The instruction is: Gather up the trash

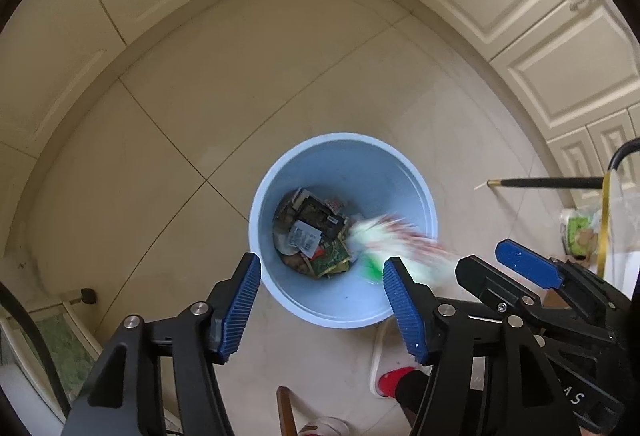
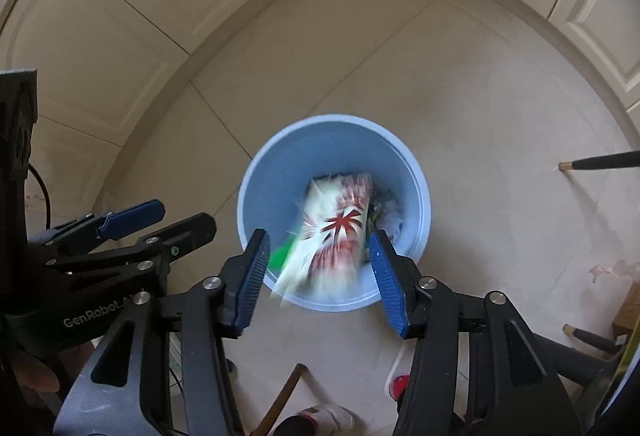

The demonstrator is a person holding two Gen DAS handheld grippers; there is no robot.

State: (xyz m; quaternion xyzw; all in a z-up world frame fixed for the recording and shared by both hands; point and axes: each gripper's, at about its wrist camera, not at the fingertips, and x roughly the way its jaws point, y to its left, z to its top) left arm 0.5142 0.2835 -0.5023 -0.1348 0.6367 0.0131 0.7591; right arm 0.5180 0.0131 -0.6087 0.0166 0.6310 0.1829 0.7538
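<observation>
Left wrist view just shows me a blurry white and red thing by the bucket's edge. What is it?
Observer: A white packet. The right wrist view shows a red starburst printed on it.
Operator: Is the other grabber squeezing it?
Observer: It doesn't look so. The packet is blurred between the right gripper's open jaws, over the blue bin, and the pads look clear of it.

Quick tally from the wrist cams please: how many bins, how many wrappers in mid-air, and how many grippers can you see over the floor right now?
Blue bin: 1
Falling red-and-white wrapper: 1
Grippers: 2, left gripper and right gripper, both open, nothing between the pads
Total: 4
Litter already in the bin is too jumbled to count.
</observation>
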